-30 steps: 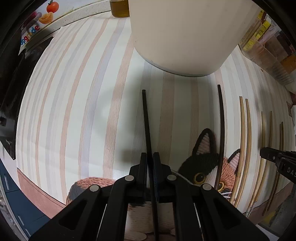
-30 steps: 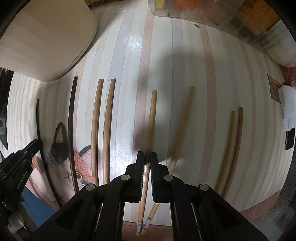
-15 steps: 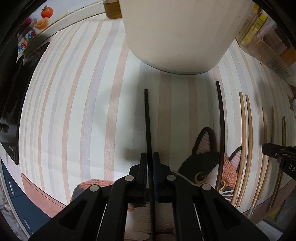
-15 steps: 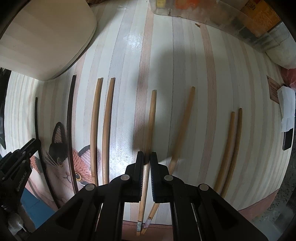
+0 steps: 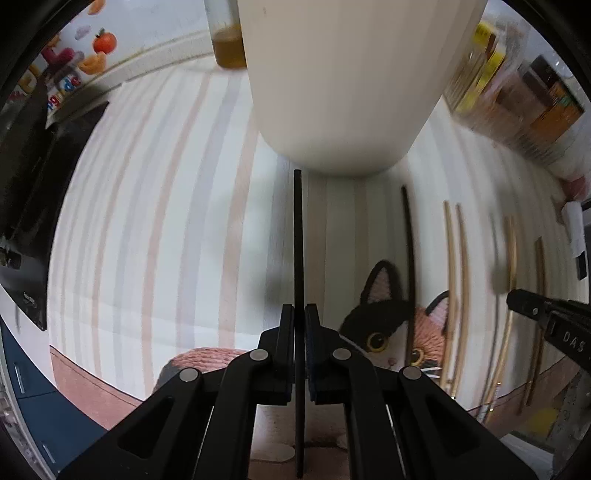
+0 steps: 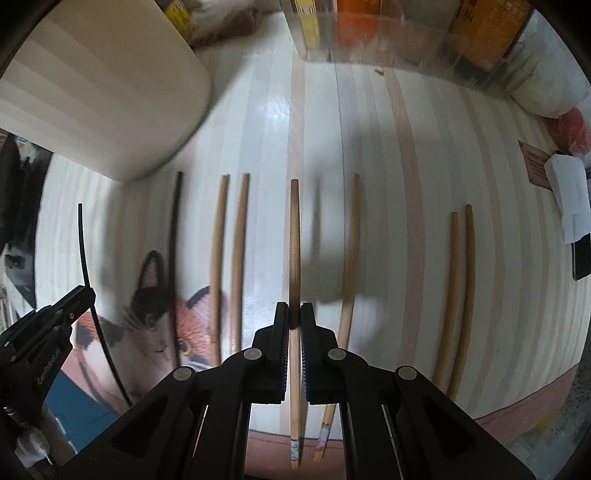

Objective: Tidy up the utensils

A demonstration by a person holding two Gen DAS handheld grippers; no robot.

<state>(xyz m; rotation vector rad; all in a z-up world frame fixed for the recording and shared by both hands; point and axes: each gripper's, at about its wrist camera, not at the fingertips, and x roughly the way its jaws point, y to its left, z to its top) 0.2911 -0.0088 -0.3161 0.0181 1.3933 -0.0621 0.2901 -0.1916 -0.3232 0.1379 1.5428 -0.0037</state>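
With the left gripper (image 5: 299,317) clamped on a black chopstick (image 5: 297,236) and the right gripper (image 6: 294,315) on a wooden chopstick (image 6: 294,236), lift both level, probably toward the cream holder (image 5: 343,85), without snagging neighbouring sticks.

A long striped cloth with a knitted cat picture (image 5: 384,325) covers the table. A glass bottle of yellow-brown liquid (image 5: 226,40) stands far back. Colourful boxes in a clear bin (image 6: 399,33) sit along the far edge.

A home dining or kitchen spot: a worktop (image 6: 258,122) under a striped cloth with a cat placemat (image 5: 384,332), chopsticks (image 6: 460,288) laid out, packaged food boxes (image 5: 517,96) behind.
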